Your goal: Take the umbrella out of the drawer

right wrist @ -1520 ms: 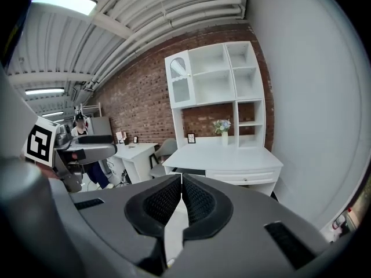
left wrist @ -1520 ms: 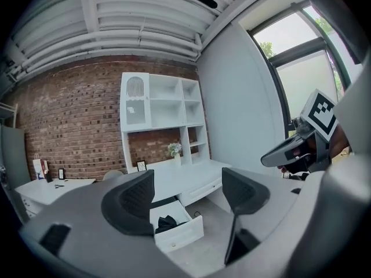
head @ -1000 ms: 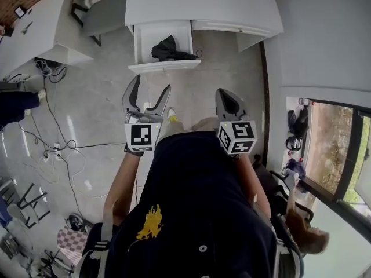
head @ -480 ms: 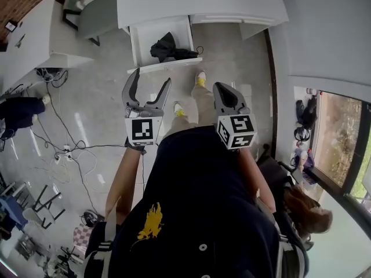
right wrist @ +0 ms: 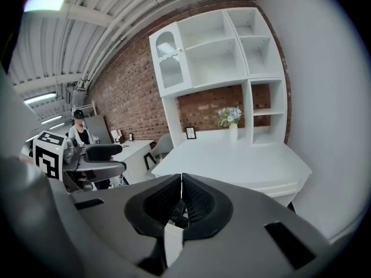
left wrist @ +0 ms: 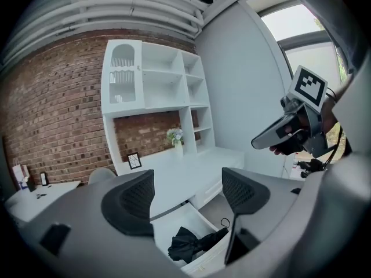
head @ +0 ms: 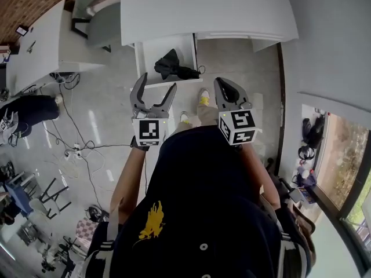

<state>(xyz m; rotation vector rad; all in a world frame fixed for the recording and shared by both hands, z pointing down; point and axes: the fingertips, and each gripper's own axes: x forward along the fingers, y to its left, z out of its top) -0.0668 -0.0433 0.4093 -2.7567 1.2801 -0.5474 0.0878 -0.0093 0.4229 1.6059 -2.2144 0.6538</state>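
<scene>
Head camera is looking steeply down from high above the pale glossy floor (head: pixel 98 114), taking in the flat white worktop (head: pixel 203 10) and open white drawer (head: pixel 152 50) ahead. Left gripper view is riding low, facing forward along its jaws toward the tall white shelf unit (left wrist: pixel 156 74) and red brick wall (left wrist: pixel 52 114), sharing worktop and drawer with the head view. Right gripper view is facing the same worktop, shelves and wall.

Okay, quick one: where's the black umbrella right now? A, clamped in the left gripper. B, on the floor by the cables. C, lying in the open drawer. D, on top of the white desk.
C: the umbrella lies inside the open drawer under the desk. The left gripper is open and apart from it, and the right gripper is shut on nothing.
</scene>
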